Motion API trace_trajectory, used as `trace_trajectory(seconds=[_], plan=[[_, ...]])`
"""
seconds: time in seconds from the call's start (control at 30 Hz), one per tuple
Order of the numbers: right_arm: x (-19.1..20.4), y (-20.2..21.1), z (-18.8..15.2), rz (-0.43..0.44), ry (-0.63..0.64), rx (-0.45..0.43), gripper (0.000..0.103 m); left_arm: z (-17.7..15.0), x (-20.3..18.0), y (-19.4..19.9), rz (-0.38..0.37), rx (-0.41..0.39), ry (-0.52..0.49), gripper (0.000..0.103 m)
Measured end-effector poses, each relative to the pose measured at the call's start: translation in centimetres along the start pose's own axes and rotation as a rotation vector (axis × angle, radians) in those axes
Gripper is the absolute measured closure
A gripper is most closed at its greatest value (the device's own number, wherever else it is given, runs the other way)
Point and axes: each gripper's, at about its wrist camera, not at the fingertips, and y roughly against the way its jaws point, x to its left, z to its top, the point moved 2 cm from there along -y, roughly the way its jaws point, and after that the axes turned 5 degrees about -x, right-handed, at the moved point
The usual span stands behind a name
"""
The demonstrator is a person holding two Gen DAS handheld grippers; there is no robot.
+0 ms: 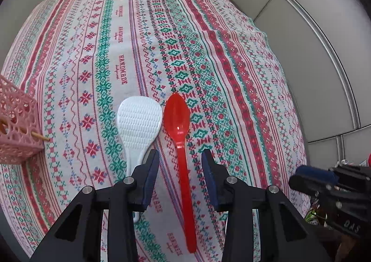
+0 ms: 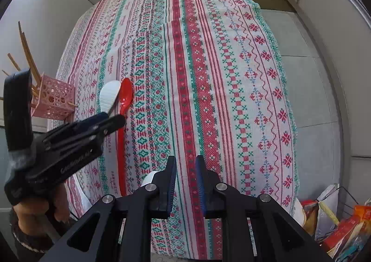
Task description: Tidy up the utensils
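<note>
A red plastic spoon (image 1: pixel 180 136) lies on the patterned tablecloth, bowl pointing away, with a white rice paddle (image 1: pixel 138 120) just left of it. My left gripper (image 1: pixel 180 157) is open and hovers over the spoon's handle, which runs between its fingers. The pink lattice utensil holder (image 1: pixel 16 132) stands at the table's left edge with wooden chopsticks in it. In the right wrist view the spoon (image 2: pixel 123 118), the paddle (image 2: pixel 109 96) and the holder (image 2: pixel 54 99) show at left behind the left gripper (image 2: pixel 111 120). My right gripper (image 2: pixel 185 162) is open and empty above the cloth.
The tablecloth (image 1: pixel 208 57) covers the whole table; its right edge drops off to grey floor tiles (image 2: pixel 308 90). Bags and packets (image 2: pixel 336 220) sit on the floor at lower right. Grey wall panels stand behind the table.
</note>
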Motion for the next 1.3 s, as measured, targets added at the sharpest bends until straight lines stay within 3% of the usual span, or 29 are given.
trace_trajectory(seconds=[0.07,0.1,0.13,0.2,0.37,0.67,0.77,0.87,0.93,1.1,1.17,1.3], plan=[[0.0,-0.1,-0.4,-0.003,0.011,0.01,0.073,0.4,-0.1,-1.1,0.021,0.015,0.005,0.072],[0.0,0.0,-0.5,-0.006,0.017,0.008,0.049,0.6,-0.2,-1.0,0.032,-0.009,0.002,0.074],[0.1,0.2,-0.6,-0.01,0.027,-0.003,0.035,0.8,-0.4,-1.2,0.042,-0.006,-0.002,0.078],[0.4,0.4,-0.9,-0.012,0.053,-0.007,0.035,1.0,-0.4,-1.4,0.051,-0.004,0.002,0.09],[0.9,-0.1,-2.2,0.009,0.067,0.045,0.035,0.7,-0.3,-1.1,0.067,-0.009,-0.012,0.091],[3.8,-3.2,-5.3,0.024,0.132,0.162,0.035,-1.2,0.8,4.5,0.04,-0.098,-0.055,0.091],[4.8,-4.5,-5.8,0.014,0.14,0.191,0.038,-1.8,1.5,5.9,0.035,-0.119,-0.06,0.091],[5.6,-6.1,-6.3,-0.015,0.148,0.229,0.048,-2.5,2.4,7.2,0.038,-0.134,-0.06,0.091],[6.2,-6.1,-6.2,-0.033,0.161,0.206,0.056,-2.8,3.1,7.7,0.04,-0.139,-0.049,0.091],[7.8,-6.6,-6.8,-0.129,0.212,0.176,0.06,-3.6,4.3,8.8,0.037,-0.152,-0.031,0.091],[8.3,-6.8,-7.1,-0.169,0.23,0.154,0.067,-3.9,4.7,9.2,0.038,-0.156,-0.03,0.091],[8.9,-7.0,-7.1,-0.17,0.232,0.124,0.068,-4.6,5.3,10.1,0.037,-0.171,-0.028,0.091]])
